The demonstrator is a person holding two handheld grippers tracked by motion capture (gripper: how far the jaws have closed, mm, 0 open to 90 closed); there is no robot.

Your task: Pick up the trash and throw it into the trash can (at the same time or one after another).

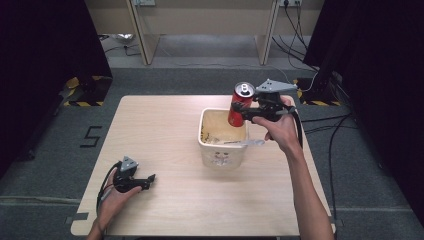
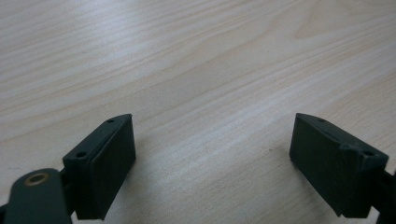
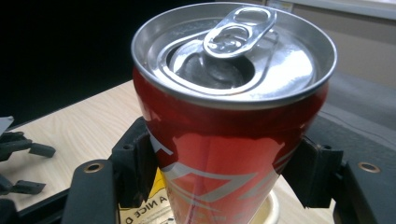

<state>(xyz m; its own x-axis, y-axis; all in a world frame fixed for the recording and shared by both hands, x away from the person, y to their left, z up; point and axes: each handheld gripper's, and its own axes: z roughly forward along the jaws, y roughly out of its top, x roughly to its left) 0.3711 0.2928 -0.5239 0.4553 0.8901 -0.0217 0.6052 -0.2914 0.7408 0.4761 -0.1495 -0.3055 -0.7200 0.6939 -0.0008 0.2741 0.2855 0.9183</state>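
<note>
High view: right gripper (image 1: pixel 248 111) is pinching a red can (image 1: pixel 241 103) above the white bin (image 1: pixel 221 151); left gripper (image 1: pixel 148 181) is resting spread apart on the table (image 1: pixel 165 125), well left of that bin

On the yellow label (image 3: pixel 140 205) below the red can (image 3: pixel 224 154) I hold, at the frame's bottom, I read "A NICE D". A "5" mark (image 1: pixel 91 136) sits on the floor, left.
</note>
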